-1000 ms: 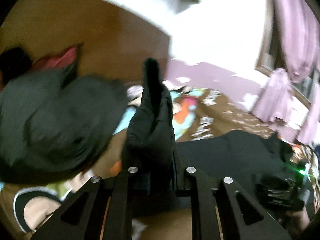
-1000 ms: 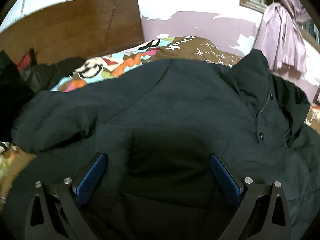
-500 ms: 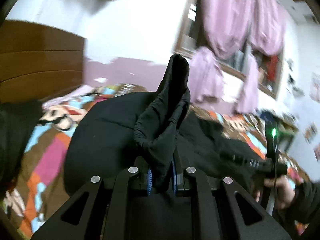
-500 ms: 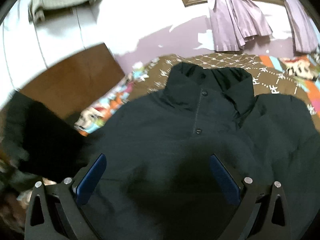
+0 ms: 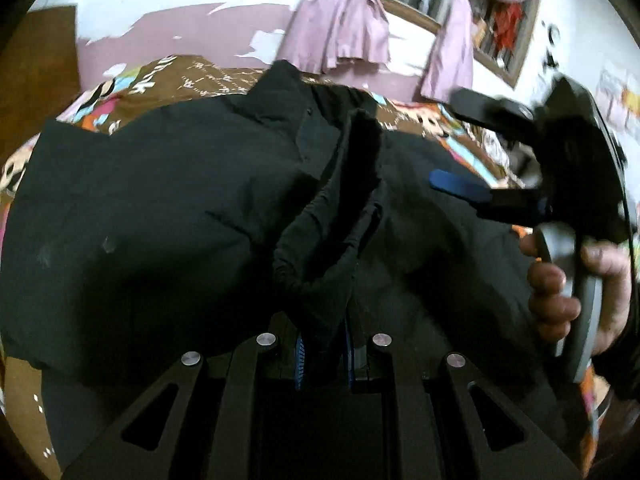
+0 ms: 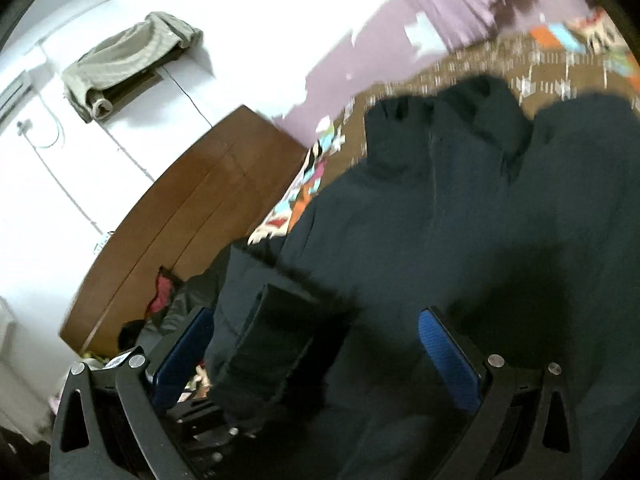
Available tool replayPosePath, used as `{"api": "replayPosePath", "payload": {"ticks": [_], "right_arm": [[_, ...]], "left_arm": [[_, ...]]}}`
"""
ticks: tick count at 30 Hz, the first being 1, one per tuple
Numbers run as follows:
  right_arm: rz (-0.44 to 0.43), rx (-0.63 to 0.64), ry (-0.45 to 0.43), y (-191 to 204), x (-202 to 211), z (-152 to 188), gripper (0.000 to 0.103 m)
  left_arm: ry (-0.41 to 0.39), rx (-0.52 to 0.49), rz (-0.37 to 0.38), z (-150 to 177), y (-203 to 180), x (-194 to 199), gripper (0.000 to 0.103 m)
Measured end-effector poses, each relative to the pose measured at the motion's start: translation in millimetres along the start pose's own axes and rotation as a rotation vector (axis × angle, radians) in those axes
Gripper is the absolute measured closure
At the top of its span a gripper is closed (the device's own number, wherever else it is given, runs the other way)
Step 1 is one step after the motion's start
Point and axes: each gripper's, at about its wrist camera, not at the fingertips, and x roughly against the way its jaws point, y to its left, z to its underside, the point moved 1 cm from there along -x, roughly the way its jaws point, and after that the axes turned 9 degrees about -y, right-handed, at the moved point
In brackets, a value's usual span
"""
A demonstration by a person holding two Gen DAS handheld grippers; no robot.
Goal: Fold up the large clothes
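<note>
A large black padded jacket (image 5: 160, 200) lies spread on the bed, collar toward the far wall; it also shows in the right wrist view (image 6: 480, 220). My left gripper (image 5: 323, 356) is shut on a black sleeve cuff (image 5: 340, 208) that stands up between its blue pads and hangs over the jacket's body. My right gripper (image 6: 316, 344) is open, its blue pads (image 6: 448, 356) wide apart above the jacket. In the left wrist view it (image 5: 460, 188) hovers at the right, held by a hand.
The bed has a brown patterned bedspread (image 5: 192, 76) and a wooden headboard (image 6: 192, 208). Dark and pink clothes (image 6: 164, 300) lie by the headboard. Purple curtains (image 5: 344, 28) hang on the far wall. A grey cloth (image 6: 132, 52) hangs high on the white wall.
My left gripper has swung the sleeve from the headboard side across over the jacket's body. My right gripper has turned leftward and stayed open above the jacket.
</note>
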Motion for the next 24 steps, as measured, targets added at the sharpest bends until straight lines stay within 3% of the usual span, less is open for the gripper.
{"api": "replayPosePath", "payload": {"ticks": [2,5,6,8,10,11,13,19,21,24], "right_arm": [[-0.016,-0.043,0.041,-3,-9,4,0.013],[-0.007,-0.064,0.084,-3,-19,9,0.041],[0.003,-0.062,0.094,-4,-20,10,0.057],[0.017,-0.061,0.106,-5,-20,11,0.065],[0.011,-0.065,0.107,-7,-19,11,0.084],[0.019,-0.057,0.104,-6,-17,10,0.089],[0.040,-0.029,0.098,-5,-13,10,0.095],[0.090,0.020,-0.004,-8,15,5,0.098],[0.116,0.038,-0.062,-7,32,-1,0.098],[0.168,0.075,-0.149,-5,53,-11,0.098]], "left_arm": [[0.012,-0.052,0.001,2,-8,-3,0.091],[0.047,-0.107,-0.010,8,-15,-15,0.091],[0.056,-0.121,-0.011,11,-16,-19,0.091],[0.067,-0.133,-0.006,18,-16,-25,0.091],[0.081,-0.129,0.004,25,-14,-34,0.090],[0.079,-0.125,0.014,25,-12,-35,0.087],[0.072,-0.117,0.038,21,-10,-34,0.084],[-0.044,-0.021,0.181,10,-5,-2,0.056],[-0.097,0.017,0.189,3,4,8,0.050],[-0.156,0.068,0.170,-8,13,18,0.050]]}}
